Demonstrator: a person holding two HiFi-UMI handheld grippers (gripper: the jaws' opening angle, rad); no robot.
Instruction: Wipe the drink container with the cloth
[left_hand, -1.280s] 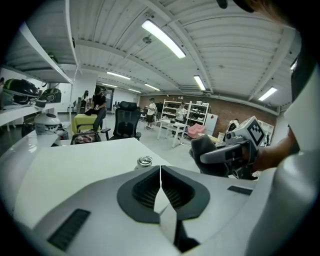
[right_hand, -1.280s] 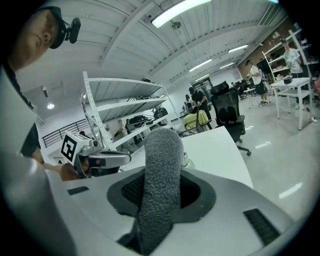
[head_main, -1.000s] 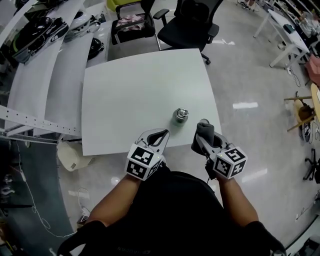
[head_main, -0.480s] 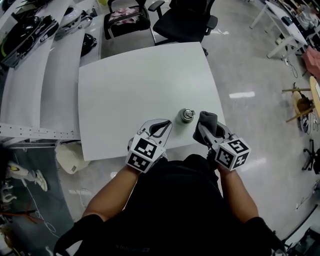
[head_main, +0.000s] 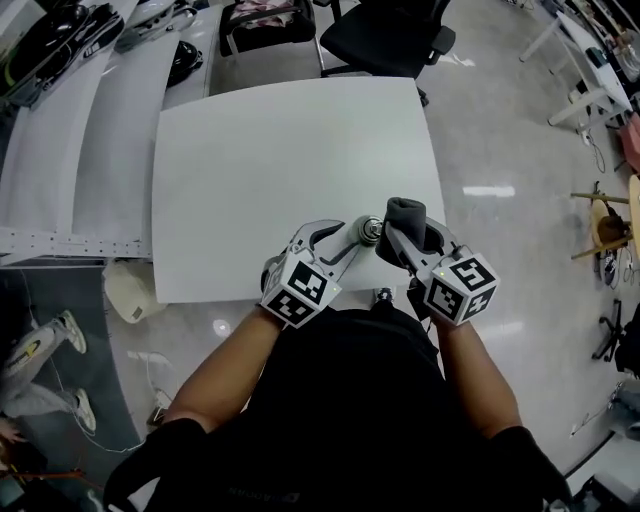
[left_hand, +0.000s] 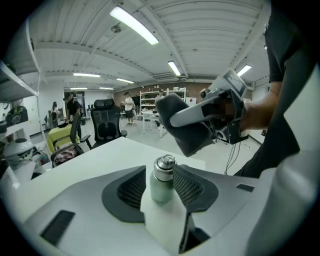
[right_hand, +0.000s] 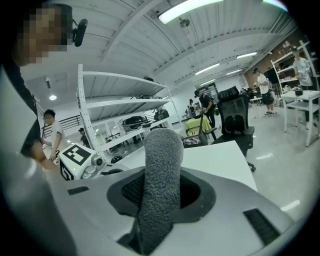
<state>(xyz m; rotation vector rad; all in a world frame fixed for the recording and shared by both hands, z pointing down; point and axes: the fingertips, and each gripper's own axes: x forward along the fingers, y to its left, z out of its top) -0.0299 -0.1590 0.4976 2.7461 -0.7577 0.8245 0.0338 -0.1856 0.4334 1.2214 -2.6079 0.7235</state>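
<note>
In the head view both grippers have moved in on the drink container (head_main: 371, 230), which stands upright near the front edge of the desk (head_main: 270, 140). The left gripper (head_main: 348, 238) now reaches it from the left, and the right gripper (head_main: 398, 232) brings the dark cloth (head_main: 405, 213) just beside its cap. In the left gripper view the fingers (left_hand: 192, 187) have just been opening and stand half wide, the container between them, not clamped. In the right gripper view the fingers (right_hand: 192, 191) pinch the cloth upright. Wiping looks about to start once the container is steadied.
</note>
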